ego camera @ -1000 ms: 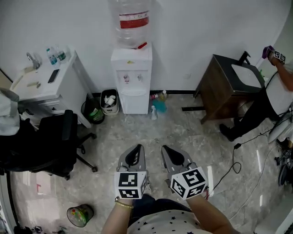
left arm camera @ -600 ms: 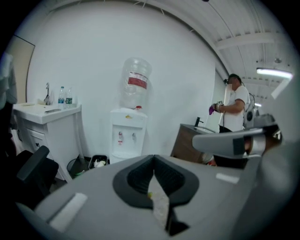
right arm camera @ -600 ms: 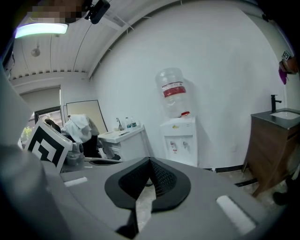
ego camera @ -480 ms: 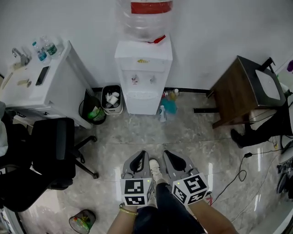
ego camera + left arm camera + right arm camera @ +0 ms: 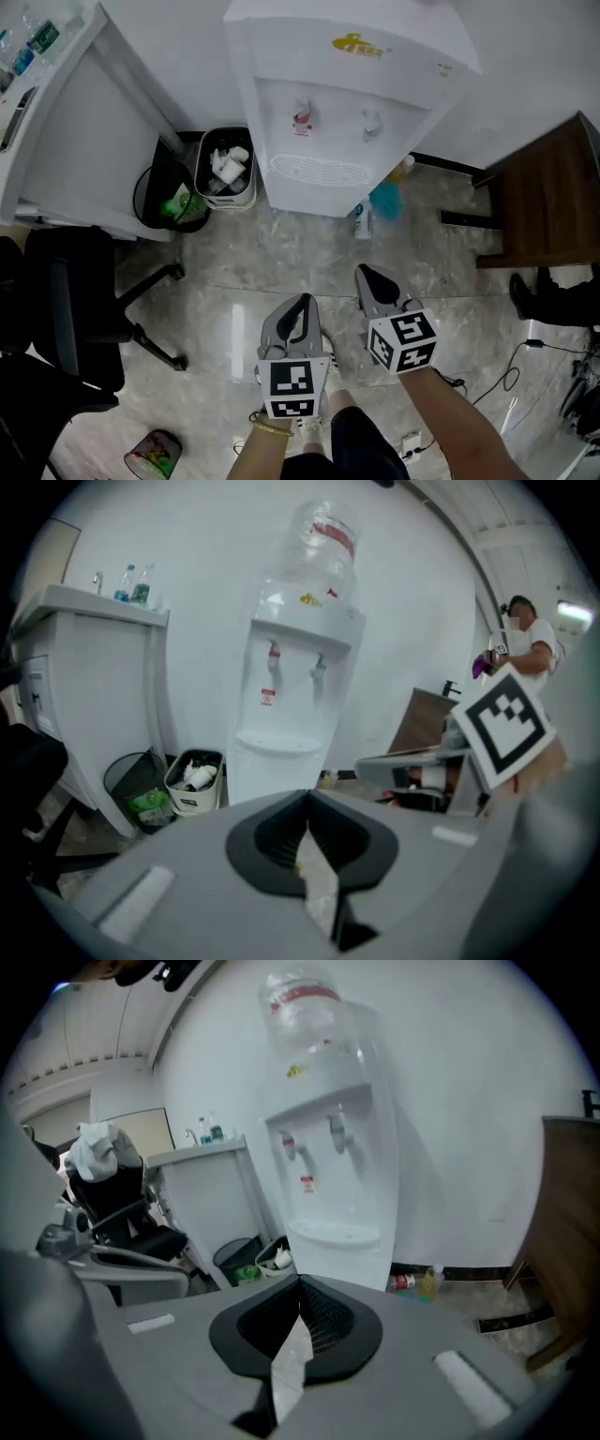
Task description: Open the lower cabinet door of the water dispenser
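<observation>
The white water dispenser (image 5: 347,103) stands against the wall at the top of the head view, seen from above; its lower cabinet door is foreshortened there. The door (image 5: 267,775) shows closed below the drip tray in the left gripper view, and again as the door (image 5: 354,1262) in the right gripper view. My left gripper (image 5: 298,305) and right gripper (image 5: 368,274) hover side by side over the floor, some way short of the dispenser. Both are shut with nothing between the jaws, and both point at the dispenser.
A white trash bin (image 5: 225,169) and a black bin (image 5: 173,202) stand left of the dispenser, beside a white counter (image 5: 84,122). A black office chair (image 5: 75,309) is at the left. Bottles (image 5: 380,202) and a brown wooden cabinet (image 5: 548,202) are to the right. A person (image 5: 525,639) stands at the far right.
Both grippers and the head camera have sunk and moved toward the dispenser, which now fills far more of the view; its water bottle has left the head view. The jaws stayed shut.
</observation>
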Demonstrator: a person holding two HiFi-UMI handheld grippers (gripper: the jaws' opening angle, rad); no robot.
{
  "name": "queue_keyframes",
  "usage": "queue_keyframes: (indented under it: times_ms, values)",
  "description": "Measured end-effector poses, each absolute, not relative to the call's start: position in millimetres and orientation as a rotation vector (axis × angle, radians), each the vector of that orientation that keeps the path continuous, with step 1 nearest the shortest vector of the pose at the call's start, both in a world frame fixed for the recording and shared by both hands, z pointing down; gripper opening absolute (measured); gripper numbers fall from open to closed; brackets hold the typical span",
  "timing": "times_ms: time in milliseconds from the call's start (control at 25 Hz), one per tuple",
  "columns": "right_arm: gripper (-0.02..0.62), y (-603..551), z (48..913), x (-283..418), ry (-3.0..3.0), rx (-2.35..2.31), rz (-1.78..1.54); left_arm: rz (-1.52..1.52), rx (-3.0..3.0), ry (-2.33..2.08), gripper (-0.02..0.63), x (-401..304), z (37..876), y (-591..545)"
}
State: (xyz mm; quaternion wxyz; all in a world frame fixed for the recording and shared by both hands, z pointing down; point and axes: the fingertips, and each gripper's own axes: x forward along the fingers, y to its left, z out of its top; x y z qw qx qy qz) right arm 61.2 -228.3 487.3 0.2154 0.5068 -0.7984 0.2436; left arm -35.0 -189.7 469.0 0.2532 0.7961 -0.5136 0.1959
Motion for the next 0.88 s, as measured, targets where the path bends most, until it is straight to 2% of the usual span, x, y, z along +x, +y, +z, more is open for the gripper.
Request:
queue_keyframes:
  times_ms: [40,120,160,240,400,720,880]
  values:
    - [0.000,-242.6,511.4,63.9,-2.200,1.368,0.698,0.529,2.159,-1.381,0.006,-31.4,483.6,-199.3]
    - [0.086,-269.6,551.7,74.0,-2.168,1.326,0.729,0.527,2.157,-1.359,0.006,-23.9,507.2,-215.9]
    - [0.095,-283.5,567.8,80.8,-2.149,1.322,0.724,0.533,2.157,-1.358,0.006,-21.5,517.0,-223.4]
    - [0.163,-312.3,594.3,94.5,-2.114,1.313,0.674,0.556,2.155,-1.358,0.006,-18.0,534.9,-237.3]
    - [0.243,-362.2,628.6,124.1,-2.062,1.296,0.598,0.587,2.163,-1.349,0.006,-9.1,560.2,-258.1]
    - [0.318,-414.1,644.5,148.0,-2.068,1.362,0.577,0.550,2.091,-1.367,0.006,-16.9,586.9,-277.8]
    - [0.322,-422.7,650.9,139.1,-2.108,1.333,0.591,0.558,2.095,-1.373,0.006,-17.6,591.6,-285.1]
